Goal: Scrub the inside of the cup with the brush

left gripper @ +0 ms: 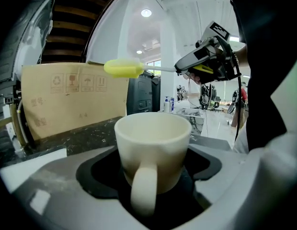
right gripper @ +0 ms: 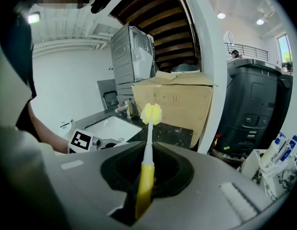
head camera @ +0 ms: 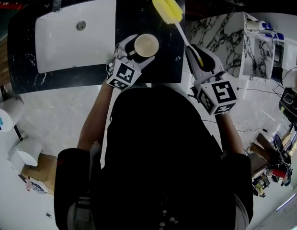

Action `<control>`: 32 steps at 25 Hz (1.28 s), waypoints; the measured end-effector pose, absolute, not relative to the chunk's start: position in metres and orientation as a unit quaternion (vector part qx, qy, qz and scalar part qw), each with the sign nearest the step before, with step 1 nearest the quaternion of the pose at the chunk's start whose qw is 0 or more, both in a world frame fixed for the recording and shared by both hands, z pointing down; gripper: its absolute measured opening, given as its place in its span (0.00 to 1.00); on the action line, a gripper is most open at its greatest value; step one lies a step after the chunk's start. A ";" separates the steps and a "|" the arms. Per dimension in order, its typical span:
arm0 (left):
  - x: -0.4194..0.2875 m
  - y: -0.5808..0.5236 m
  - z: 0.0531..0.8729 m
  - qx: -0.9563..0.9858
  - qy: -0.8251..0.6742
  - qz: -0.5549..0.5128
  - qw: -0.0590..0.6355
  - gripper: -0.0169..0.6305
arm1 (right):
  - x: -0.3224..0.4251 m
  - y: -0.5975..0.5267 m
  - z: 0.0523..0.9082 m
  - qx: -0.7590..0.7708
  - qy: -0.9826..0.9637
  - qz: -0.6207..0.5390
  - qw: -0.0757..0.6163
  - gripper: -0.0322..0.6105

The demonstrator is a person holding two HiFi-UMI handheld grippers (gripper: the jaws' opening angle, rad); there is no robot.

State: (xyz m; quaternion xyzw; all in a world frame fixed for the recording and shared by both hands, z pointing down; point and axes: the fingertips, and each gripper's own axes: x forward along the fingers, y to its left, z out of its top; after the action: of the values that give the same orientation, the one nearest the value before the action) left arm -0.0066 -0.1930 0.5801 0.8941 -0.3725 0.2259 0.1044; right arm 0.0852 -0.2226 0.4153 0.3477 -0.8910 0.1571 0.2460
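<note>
A cream cup (head camera: 146,45) stands upright in my left gripper (head camera: 131,56), which is shut on it over the black counter. In the left gripper view the cup (left gripper: 153,150) fills the jaws with its handle toward the camera and its inside empty. My right gripper (head camera: 199,61) is shut on the yellow handle of a brush (head camera: 179,25). The brush's yellow sponge head (head camera: 166,8) points up and away, to the right of and beyond the cup, apart from it. The right gripper view shows the brush (right gripper: 147,166) running straight out from the jaws to its sponge head (right gripper: 151,113).
A white sink (head camera: 74,35) with a drain is set in the black counter (head camera: 24,56) left of the cup. A marbled white counter (head camera: 220,32) lies at right, with bottles (head camera: 268,30) beyond. A cardboard sheet (left gripper: 67,97) leans behind the counter.
</note>
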 end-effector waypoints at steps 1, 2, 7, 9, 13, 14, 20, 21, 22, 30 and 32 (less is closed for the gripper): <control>-0.007 -0.193 0.580 0.894 -0.373 0.225 0.104 0.69 | 0.087 -0.223 0.417 0.346 -0.891 0.157 0.248 0.11; -0.007 -0.193 0.581 0.894 -0.373 0.226 0.104 0.69 | 0.088 -0.223 0.418 0.344 -0.891 0.157 0.250 0.11; -0.009 -0.192 0.580 0.891 -0.364 0.249 0.107 0.69 | 0.093 -0.215 0.426 0.313 -0.896 0.144 0.279 0.11; -0.012 -0.192 0.580 0.889 -0.363 0.259 0.105 0.69 | 0.091 -0.209 0.425 0.286 -0.903 0.127 0.296 0.11; -0.025 -0.192 0.579 0.881 -0.367 0.283 0.100 0.68 | 0.086 -0.199 0.425 0.229 -0.909 0.106 0.332 0.11; -0.029 -0.192 0.579 0.879 -0.366 0.291 0.098 0.68 | 0.085 -0.197 0.426 0.218 -0.908 0.102 0.342 0.11; -0.050 -0.188 0.577 0.865 -0.357 0.343 0.081 0.68 | 0.074 -0.185 0.422 0.145 -0.906 0.046 0.394 0.11; -0.054 -0.187 0.577 0.862 -0.354 0.355 0.075 0.68 | 0.071 -0.182 0.421 0.133 -0.906 0.035 0.400 0.11; -0.058 -0.186 0.576 0.860 -0.350 0.365 0.069 0.68 | 0.068 -0.180 0.420 0.123 -0.905 0.025 0.407 0.11; -0.077 -0.176 0.575 0.848 -0.317 0.424 0.038 0.68 | 0.051 -0.158 0.429 0.036 -0.869 -0.049 0.491 0.11; -0.079 -0.174 0.574 0.845 -0.308 0.437 0.028 0.68 | 0.046 -0.151 0.433 0.013 -0.859 -0.062 0.508 0.11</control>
State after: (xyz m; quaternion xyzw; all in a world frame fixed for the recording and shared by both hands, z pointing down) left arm -0.0787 -0.1735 0.5743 0.8448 -0.3078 0.4367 0.0285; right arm 0.0464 -0.1506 0.4330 0.0133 -0.8588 -0.0624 0.5083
